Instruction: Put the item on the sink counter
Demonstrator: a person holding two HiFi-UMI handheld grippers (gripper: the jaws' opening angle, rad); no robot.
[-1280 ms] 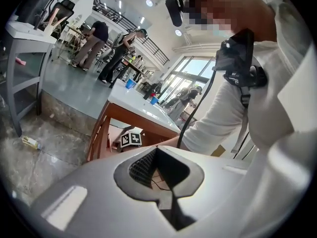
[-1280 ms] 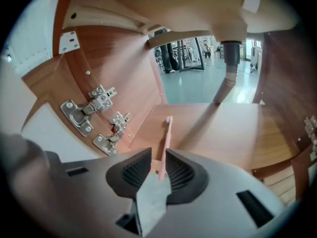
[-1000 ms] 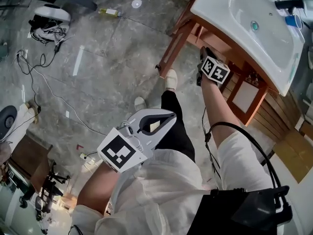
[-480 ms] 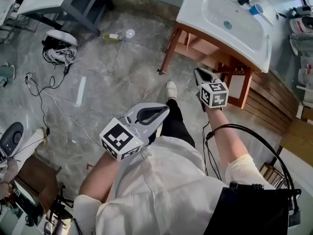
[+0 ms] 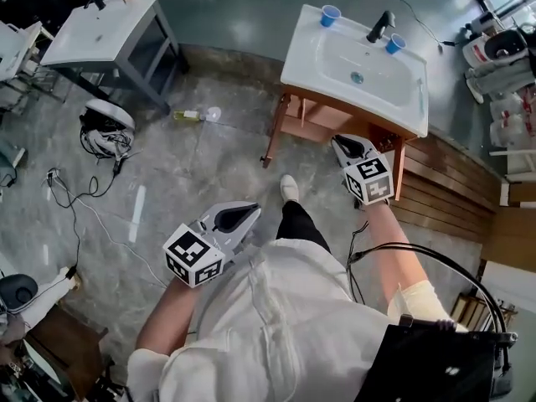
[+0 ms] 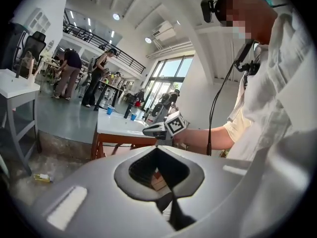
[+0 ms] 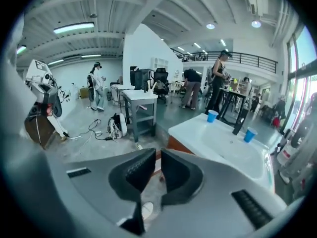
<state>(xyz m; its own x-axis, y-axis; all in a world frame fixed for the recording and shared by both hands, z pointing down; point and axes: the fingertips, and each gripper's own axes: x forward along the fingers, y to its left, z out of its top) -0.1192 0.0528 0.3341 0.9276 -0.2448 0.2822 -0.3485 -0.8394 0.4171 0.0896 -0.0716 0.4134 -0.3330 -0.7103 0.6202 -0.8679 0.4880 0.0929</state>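
right tongs (image 5: pixel 342 143): closing on nothing | left tongs (image 5: pixel 251 210): pressed together, empty | sink surface (image 5: pixel 303 59): farther off, 12 o'clock | item not yet held

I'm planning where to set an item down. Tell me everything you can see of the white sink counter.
The sink counter is a glossy white, ceramic-looking top with a rectangular basin and a round drain in its middle. It sits level on a reddish-brown wooden frame whose legs stand on the grey stone floor. A black tap and two blue cups stand along its back edge.
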